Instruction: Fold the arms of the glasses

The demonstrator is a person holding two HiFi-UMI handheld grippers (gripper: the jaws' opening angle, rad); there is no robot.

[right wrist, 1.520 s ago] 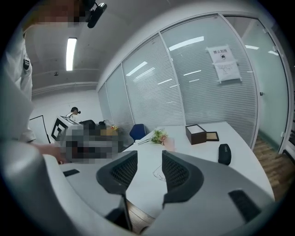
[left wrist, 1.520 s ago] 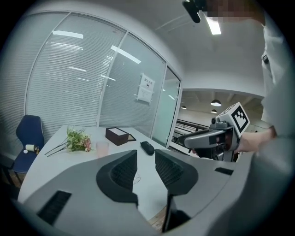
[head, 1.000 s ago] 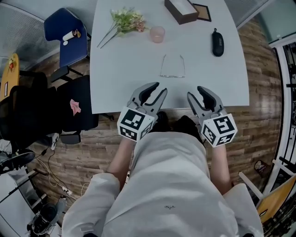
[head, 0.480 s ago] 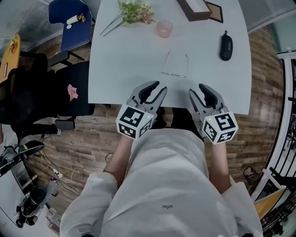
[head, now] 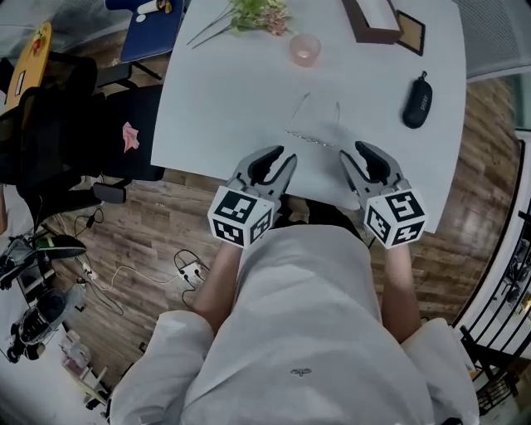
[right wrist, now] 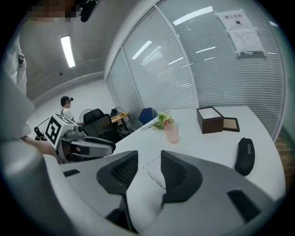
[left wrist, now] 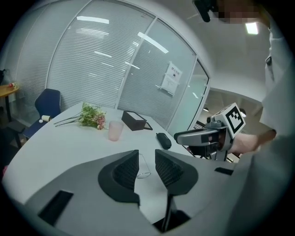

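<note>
Thin wire-framed glasses [head: 313, 136] lie on the white table [head: 224, 108] with both arms unfolded and pointing away from me. My left gripper [head: 278, 158] hovers over the table's near edge, just short of the glasses and to their left. It is open and empty, and one lens [left wrist: 144, 174] shows through the gap between its jaws [left wrist: 146, 161]. My right gripper [head: 357, 154] hovers to the right of the glasses. Its jaws are closing a little but stand well apart with nothing pressed between them. The frame [right wrist: 153, 177] shows on the table beyond the gap.
Further back on the table stand a pink cup [head: 304, 50], a bunch of flowers [head: 257, 15] and a brown box [head: 373, 21]. A black glasses case [head: 416, 100] lies at the right. Dark office chairs [head: 99, 124] stand left of the table.
Both grippers have come forward and down over the table's near edge, closer to the glasses. The head view has swung a little. The glasses have not moved.
</note>
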